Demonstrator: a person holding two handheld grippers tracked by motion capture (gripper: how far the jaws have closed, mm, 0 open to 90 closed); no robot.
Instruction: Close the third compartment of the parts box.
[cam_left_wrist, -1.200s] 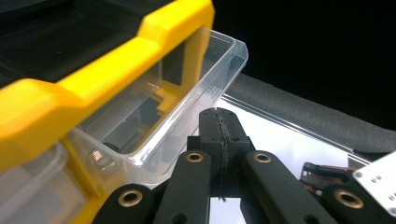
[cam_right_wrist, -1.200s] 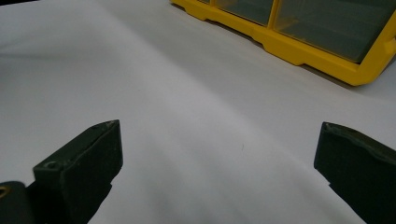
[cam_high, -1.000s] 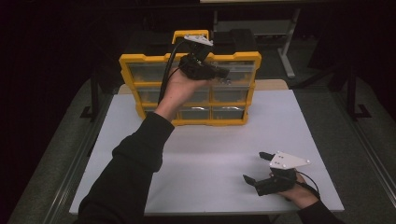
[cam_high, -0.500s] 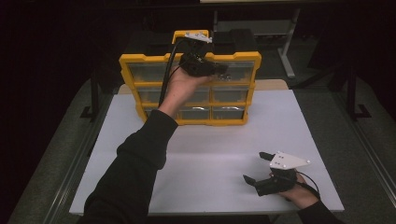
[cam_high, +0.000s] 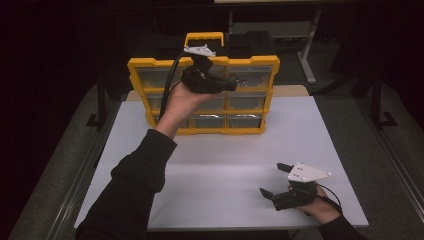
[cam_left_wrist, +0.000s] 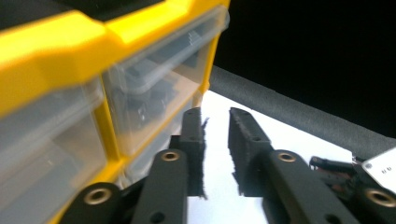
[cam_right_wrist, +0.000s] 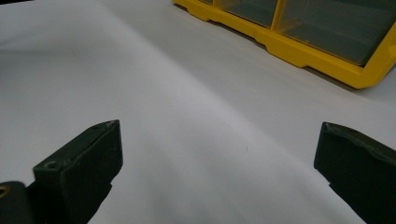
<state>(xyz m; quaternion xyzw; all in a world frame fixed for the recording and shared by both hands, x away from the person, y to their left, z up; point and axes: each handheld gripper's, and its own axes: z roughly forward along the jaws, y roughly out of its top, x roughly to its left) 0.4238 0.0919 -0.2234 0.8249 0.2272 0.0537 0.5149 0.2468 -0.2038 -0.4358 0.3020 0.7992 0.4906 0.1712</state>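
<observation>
Change: left claw (cam_high: 231, 84) jaws just parted slightly, nothing between, at drawer box (cam_high: 250, 64) upper right drawer (cam_left_wrist: 154, 88) | meaning: likely lining up on drawer front, no grip yet | box: upright at desk (cam_high: 220, 165) far edge | right claw (cam_high: 273, 179): wide apart, empty, resting near front | obstacles: none.

Table top (cam_high: 220, 165): a white, bare rectangular sheet, lit brightly against a dark room.
Table edge (cam_left_wrist: 299, 114): a dark grey padded strip runs along the side of the white top.
Frame (cam_high: 310, 55): pale metal legs of a stand behind the table, far right.
Floor (cam_high: 385, 125): grey, dim, on either side of the table.
</observation>
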